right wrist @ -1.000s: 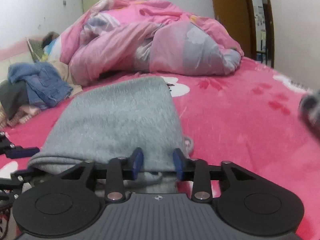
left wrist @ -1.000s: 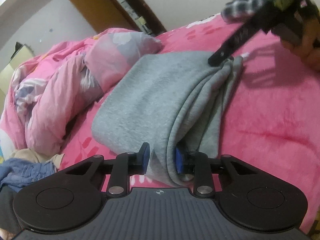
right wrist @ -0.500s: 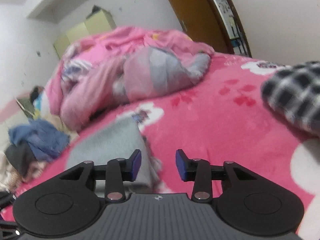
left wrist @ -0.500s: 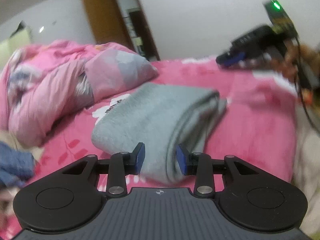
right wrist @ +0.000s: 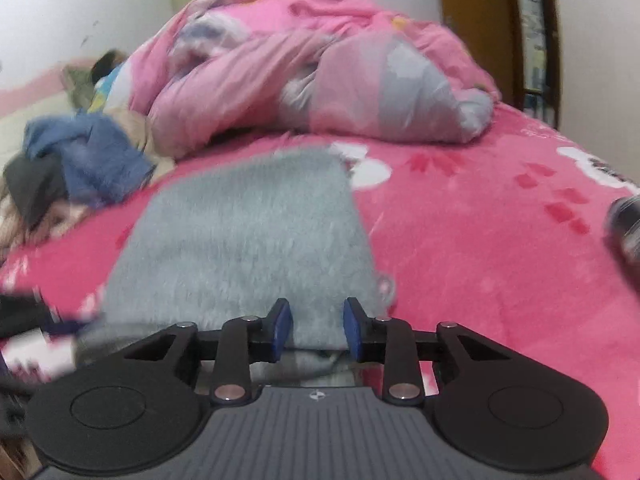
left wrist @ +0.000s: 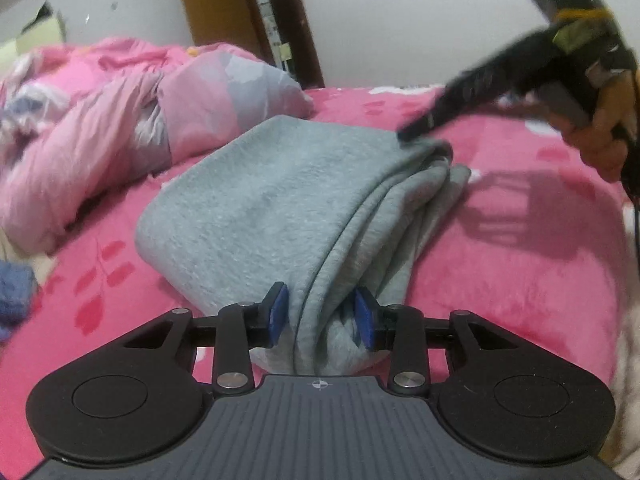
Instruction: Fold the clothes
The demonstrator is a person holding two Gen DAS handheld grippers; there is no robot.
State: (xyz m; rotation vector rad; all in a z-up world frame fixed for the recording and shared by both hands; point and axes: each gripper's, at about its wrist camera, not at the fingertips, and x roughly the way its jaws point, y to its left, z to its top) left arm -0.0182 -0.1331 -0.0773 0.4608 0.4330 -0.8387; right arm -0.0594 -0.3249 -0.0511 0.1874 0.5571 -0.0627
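A folded grey garment (left wrist: 280, 200) lies on the pink bedsheet (left wrist: 520, 260). My left gripper (left wrist: 322, 316) is at its near end, with the bunched folded edges filling the gap between the blue pads. In the left wrist view, a hand (left wrist: 608, 136) holds my right gripper (left wrist: 412, 132), whose tip touches the garment's far corner. From the right wrist, the grey garment (right wrist: 248, 240) stretches away from my right gripper (right wrist: 316, 326). Its jaws are closing, with the garment's edge between the pads. My left gripper (right wrist: 24, 312) is a dark blur at the far left.
A rumpled pink quilt (left wrist: 120, 120) is heaped at the back of the bed, also seen as the pink quilt (right wrist: 320, 72). Blue denim and dark clothes (right wrist: 88, 152) are piled at the left. A wooden door (left wrist: 224, 20) stands behind. A blurred checked cloth (right wrist: 628, 224) sits at the right edge.
Half a second ago my right gripper was up off the garment; it has come back down onto the garment's edge with narrower jaws. The left view has rolled and stays on the near end.
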